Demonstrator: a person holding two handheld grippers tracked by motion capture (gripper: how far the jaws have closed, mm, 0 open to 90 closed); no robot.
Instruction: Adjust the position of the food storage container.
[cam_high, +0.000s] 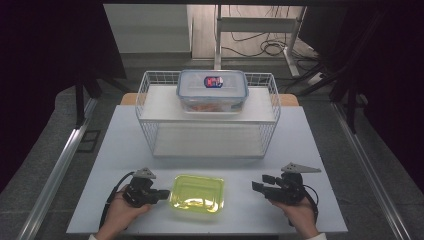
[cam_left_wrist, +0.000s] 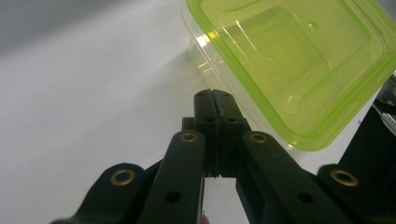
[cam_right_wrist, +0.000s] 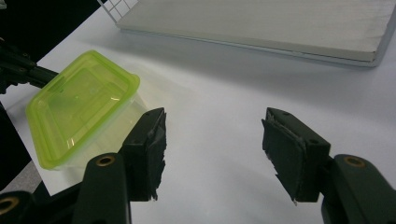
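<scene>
A clear plastic box with a lime-green lid (cam_high: 197, 193) lies on the white table near its front edge. My left gripper (cam_high: 164, 192) is at the box's left side, jaws shut together with nothing between them. In the left gripper view its closed fingertips (cam_left_wrist: 215, 100) sit right at the green lid's (cam_left_wrist: 299, 60) edge; whether they touch it I cannot tell. My right gripper (cam_high: 259, 183) stays to the right of the box, a short gap away, jaws open and empty. The right gripper view has the green-lidded box (cam_right_wrist: 79, 105) at the left, beyond the open right gripper (cam_right_wrist: 212, 142).
A white wire rack (cam_high: 207, 117) stands across the middle of the table. On its upper shelf rests a clear food container with a blue-grey lid (cam_high: 212, 89). The table's front edge (cam_high: 210, 232) runs just below both hands. Dark floor and cables lie behind.
</scene>
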